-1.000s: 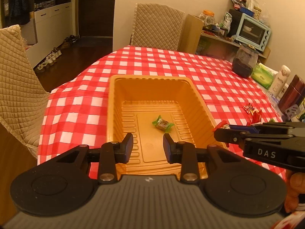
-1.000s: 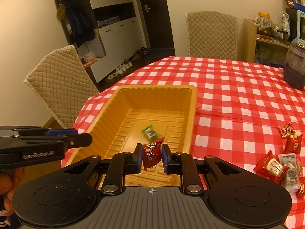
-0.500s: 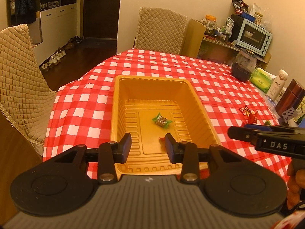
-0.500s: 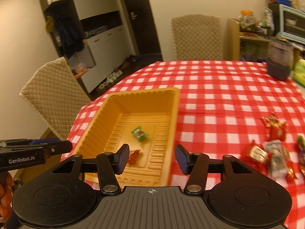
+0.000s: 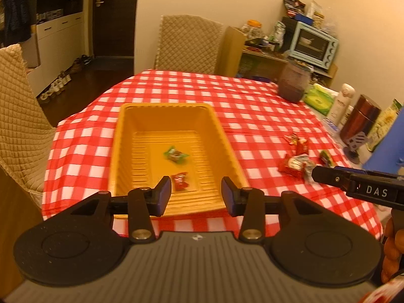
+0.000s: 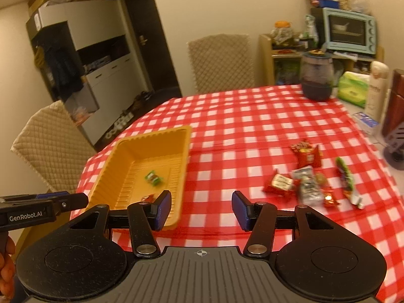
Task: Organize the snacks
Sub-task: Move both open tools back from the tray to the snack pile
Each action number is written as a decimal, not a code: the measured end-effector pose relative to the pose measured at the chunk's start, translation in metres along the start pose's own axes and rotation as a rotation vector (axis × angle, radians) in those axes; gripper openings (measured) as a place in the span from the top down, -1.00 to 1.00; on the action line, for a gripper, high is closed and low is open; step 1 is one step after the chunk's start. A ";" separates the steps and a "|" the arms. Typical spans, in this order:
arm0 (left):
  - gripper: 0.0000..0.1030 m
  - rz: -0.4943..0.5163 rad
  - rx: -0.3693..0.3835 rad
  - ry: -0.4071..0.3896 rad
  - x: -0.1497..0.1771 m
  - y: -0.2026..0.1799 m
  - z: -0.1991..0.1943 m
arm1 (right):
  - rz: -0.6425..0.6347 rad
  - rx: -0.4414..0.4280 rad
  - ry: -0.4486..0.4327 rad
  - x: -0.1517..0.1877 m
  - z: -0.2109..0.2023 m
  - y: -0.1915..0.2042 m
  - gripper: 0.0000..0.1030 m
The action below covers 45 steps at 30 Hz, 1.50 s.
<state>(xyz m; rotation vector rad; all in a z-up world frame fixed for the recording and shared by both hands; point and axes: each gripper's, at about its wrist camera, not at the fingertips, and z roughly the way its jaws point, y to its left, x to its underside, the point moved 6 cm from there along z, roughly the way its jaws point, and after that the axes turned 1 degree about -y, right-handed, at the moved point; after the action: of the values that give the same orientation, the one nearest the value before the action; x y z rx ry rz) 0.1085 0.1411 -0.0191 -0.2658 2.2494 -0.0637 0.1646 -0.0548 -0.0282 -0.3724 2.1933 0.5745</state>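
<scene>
Snacks: two wrapped pieces lie on the floor of the orange tray point(image 5: 131, 136), a green-wrapped candy point(image 5: 175, 154) near the middle and a red-wrapped candy point(image 5: 179, 180) nearer the close end. They lie apart, not touching. The green one's long axis runs roughly across the tray, its twisted ends pointing toward the long walls. The red one's axis cannot be told with confidence.

The tray sits on the red-and-white checked counter point(image 5: 252, 116), its long axis running away from the left wrist camera toward the far quilted chair point(image 5: 188, 44).

A loose pile of snacks point(image 6: 303, 179) lies on the counter, well apart from the tray. It holds red packets, a silver-grey packet and a long green-and-red packet point(image 6: 344, 176), whose long axis runs roughly toward and away from the right wrist camera.

Left gripper point(image 5: 196, 195): jaws partly apart and opening, nothing between them, poised over the tray's near end.

Right gripper point(image 6: 200, 210): jaws moderately apart, empty, over bare counter between tray and pile.

A dark jar point(image 6: 317, 78) stands at the counter's far edge.
</scene>
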 end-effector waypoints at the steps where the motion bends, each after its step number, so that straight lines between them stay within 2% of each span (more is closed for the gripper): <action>1: 0.21 0.005 0.009 -0.001 0.001 -0.005 -0.001 | 0.006 0.008 -0.007 0.000 -0.005 -0.004 -0.04; 4: 0.15 0.019 0.033 -0.004 0.002 -0.022 -0.002 | 0.026 0.036 -0.026 0.001 -0.022 -0.018 -0.04; 11: -0.18 0.046 0.100 0.006 0.005 -0.062 0.003 | 0.075 0.149 -0.058 0.010 -0.054 -0.062 -0.04; 15: -0.24 0.068 0.133 0.017 0.007 -0.084 0.011 | 0.119 0.217 -0.063 0.016 -0.069 -0.093 -0.04; 19: -0.40 0.087 0.156 0.016 0.006 -0.101 0.017 | 0.158 0.278 -0.071 0.020 -0.083 -0.121 -0.04; 26: -0.55 0.123 0.190 0.020 0.002 -0.130 0.033 | 0.192 0.324 -0.088 0.017 -0.097 -0.154 -0.04; 33: -0.62 0.142 0.210 0.044 -0.002 -0.149 0.062 | 0.204 0.323 -0.054 0.015 -0.072 -0.182 -0.04; 45: -0.62 0.161 0.219 0.106 -0.003 -0.168 0.133 | 0.152 0.277 0.006 0.005 0.003 -0.223 -0.03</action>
<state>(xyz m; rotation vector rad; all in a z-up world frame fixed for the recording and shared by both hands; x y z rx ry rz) 0.2410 -0.0169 -0.0792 0.0373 2.3369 -0.2411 0.2626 -0.2443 -0.0949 -0.0611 2.2814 0.3424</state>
